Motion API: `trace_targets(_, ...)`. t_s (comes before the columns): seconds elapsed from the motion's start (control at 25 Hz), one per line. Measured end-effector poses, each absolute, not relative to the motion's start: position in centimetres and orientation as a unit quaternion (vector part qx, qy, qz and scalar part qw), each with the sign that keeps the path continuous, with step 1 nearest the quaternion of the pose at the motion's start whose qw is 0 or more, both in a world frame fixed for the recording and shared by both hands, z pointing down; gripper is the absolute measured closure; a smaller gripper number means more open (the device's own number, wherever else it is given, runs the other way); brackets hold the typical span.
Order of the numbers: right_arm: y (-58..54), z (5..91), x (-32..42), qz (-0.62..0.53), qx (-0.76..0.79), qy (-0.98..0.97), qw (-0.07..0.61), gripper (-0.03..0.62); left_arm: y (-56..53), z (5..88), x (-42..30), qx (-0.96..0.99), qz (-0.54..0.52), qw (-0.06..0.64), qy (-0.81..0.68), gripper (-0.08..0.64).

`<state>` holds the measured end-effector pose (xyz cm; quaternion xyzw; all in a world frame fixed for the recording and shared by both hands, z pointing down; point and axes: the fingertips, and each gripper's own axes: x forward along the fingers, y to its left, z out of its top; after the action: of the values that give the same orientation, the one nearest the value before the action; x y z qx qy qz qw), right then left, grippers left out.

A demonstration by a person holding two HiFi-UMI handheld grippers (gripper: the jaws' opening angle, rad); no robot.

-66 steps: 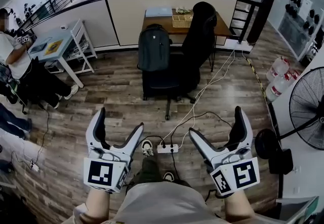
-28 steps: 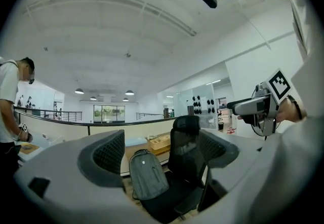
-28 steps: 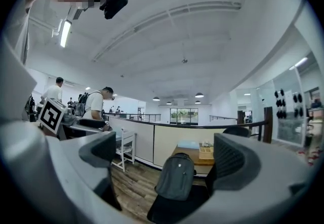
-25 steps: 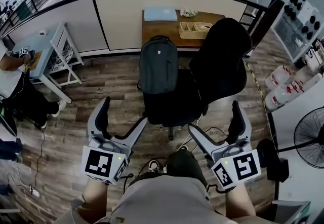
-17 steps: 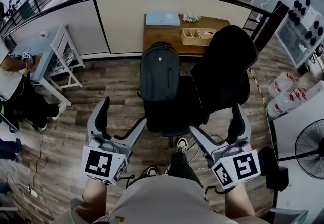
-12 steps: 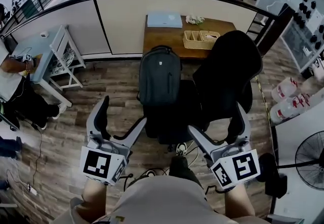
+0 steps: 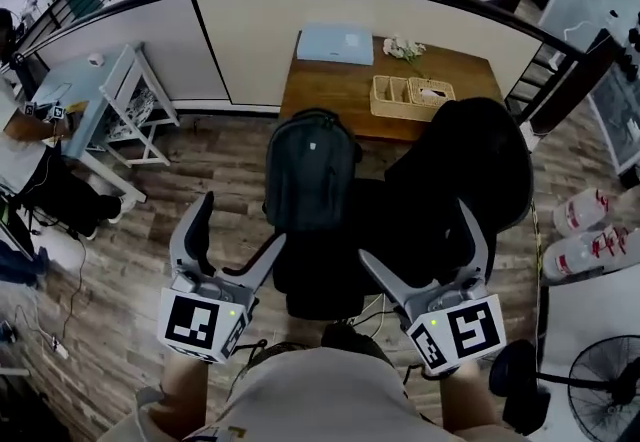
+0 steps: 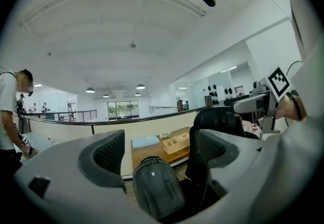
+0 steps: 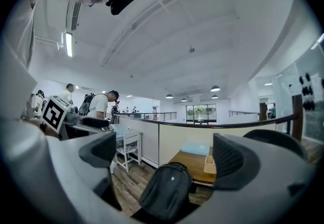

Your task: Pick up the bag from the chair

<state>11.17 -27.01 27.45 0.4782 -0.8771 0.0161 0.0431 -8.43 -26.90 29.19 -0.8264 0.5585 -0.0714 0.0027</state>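
A dark grey backpack stands upright on the seat of a black office chair, leaning toward the chair's left side. It also shows between the jaws in the left gripper view and in the right gripper view. My left gripper is open and held short of the chair's near left edge, apart from the bag. My right gripper is open over the near right part of the seat, holding nothing.
A wooden desk behind the chair carries a light blue folder and a wicker tray. A white side table stands at the left, with a person near it. Water jugs and a fan sit at the right.
The view has closed in on the chair: the backpack and seat now sit nearer and lower in the picture. Both grippers stay open at the same spacing.
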Motion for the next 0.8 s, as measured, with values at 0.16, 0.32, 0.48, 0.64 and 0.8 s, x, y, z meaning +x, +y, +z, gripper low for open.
trace_targets(0.16, -30.7, 28.5, 13.1, 0.041, 0.454, -0.889, 0.037, -0.003, -29.5, 29.3, -5.9, -0.819, -0.072, -0.001, 0.569, 0.118)
trace_targets(0.32, -32.8, 29.8, 14.0, 0.060, 0.422, -0.903, 0.045, -0.003, -31.0, 29.6, -4.4, -0.802, -0.086, -0.006, 0.590, 0.118)
trace_targets(0.48, -34.2, 30.4, 15.2, 0.069, 0.408, -0.909, 0.041, -0.003, -31.8, 29.7, -3.3, -0.791, -0.097, -0.006, 0.605, 0.118)
trace_targets(0.64, -34.9, 30.8, 15.8, 0.076, 0.410, -0.908, 0.037, -0.003, -31.8, 29.8, -2.9, -0.785, -0.105, -0.003, 0.611, 0.118)
trace_targets(0.8, -35.5, 31.3, 15.9, 0.073, 0.415, -0.906, 0.042, -0.003, -32.1, 29.9, -3.6, -0.778, -0.108, 0.000, 0.619, 0.120)
